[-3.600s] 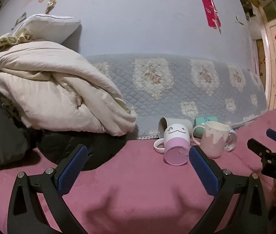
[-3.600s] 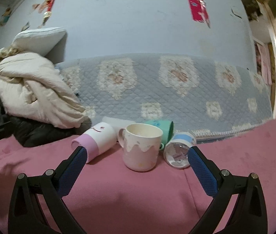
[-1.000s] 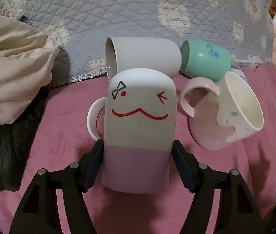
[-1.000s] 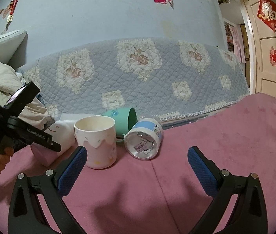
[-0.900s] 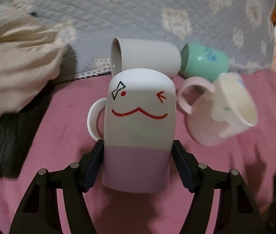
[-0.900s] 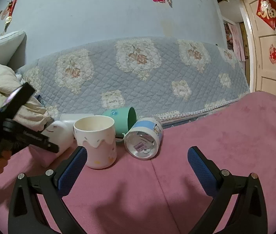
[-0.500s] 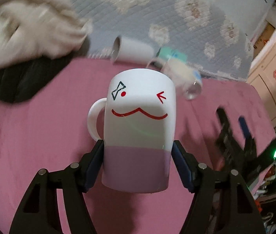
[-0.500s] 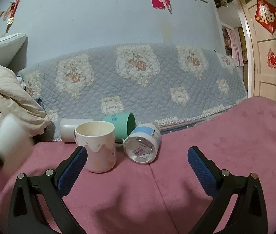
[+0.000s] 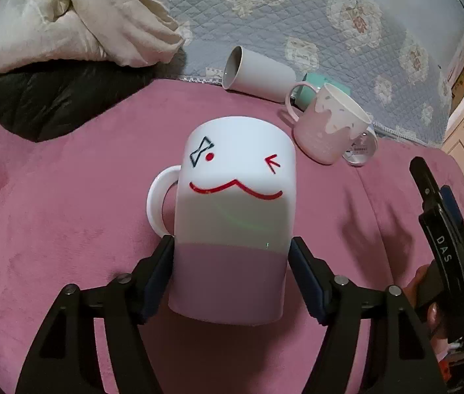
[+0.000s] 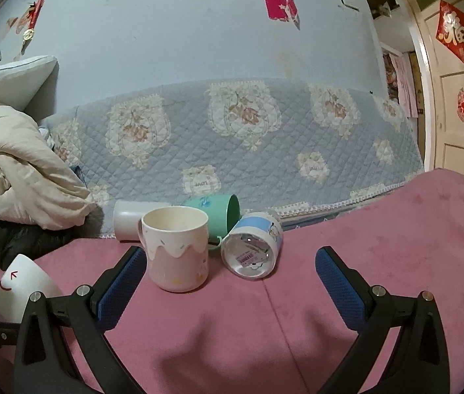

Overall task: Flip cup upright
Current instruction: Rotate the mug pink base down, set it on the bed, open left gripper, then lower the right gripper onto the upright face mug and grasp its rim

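One pink blanket [image 10: 379, 262] carries four cups: a pink-glazed mug [image 10: 176, 249] standing upright, and three on their sides behind it, a plain white cup [image 9: 258, 74], a teal cup [image 10: 218, 208] and a blue-banded cup [image 10: 253, 251]. A fifth, the winking-face mug [image 9: 235, 216], is pinched at its lilac base by the left tongs [image 9: 232, 279], above the blanket. The right tongs [image 10: 232, 285] are spread, holding nothing.

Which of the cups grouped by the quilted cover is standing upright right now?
The pink drip-glaze mug, mouth up on the pink blanket. The plain white cup, teal cup and blue cartoon cup around it all lie on their sides.
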Tool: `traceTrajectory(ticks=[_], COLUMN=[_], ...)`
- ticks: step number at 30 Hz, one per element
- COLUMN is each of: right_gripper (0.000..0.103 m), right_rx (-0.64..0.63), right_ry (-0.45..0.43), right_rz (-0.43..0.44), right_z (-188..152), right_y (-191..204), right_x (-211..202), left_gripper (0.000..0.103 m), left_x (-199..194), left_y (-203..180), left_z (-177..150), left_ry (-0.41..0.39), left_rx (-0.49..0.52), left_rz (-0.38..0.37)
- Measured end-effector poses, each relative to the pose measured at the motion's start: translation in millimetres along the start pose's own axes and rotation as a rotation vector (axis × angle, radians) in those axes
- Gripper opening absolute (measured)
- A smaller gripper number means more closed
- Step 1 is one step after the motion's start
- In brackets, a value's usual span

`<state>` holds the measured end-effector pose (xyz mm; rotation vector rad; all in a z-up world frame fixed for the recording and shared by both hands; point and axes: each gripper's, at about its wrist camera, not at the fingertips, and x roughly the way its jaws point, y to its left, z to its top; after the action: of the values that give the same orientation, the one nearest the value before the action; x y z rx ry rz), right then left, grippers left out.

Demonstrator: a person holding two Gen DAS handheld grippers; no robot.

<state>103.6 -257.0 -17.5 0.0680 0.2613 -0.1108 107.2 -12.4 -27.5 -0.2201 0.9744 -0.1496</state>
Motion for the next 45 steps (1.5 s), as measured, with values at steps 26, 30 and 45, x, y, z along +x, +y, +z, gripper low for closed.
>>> traceTrajectory(ticks=[26,30,45], right_gripper=[0.103,0.103,0.103], right_rx=[0.079,0.074,0.089], right_ry=[0.015,0.152,0.720], right_rz=[0.124,0.243,0.320], right_z=[-1,4,54], right_y=[3,20,127], right_x=[-8,-6,50], left_gripper=[0.103,0.103,0.103], left_x=[-102,-94,-111], left_y=[66,94,126], left_z=[-28,-15,-34], left_ry=[-0.904,-0.889,-0.985], left_rx=[0.267,0.170,0.033], left_rz=[0.078,0.020,-0.025])
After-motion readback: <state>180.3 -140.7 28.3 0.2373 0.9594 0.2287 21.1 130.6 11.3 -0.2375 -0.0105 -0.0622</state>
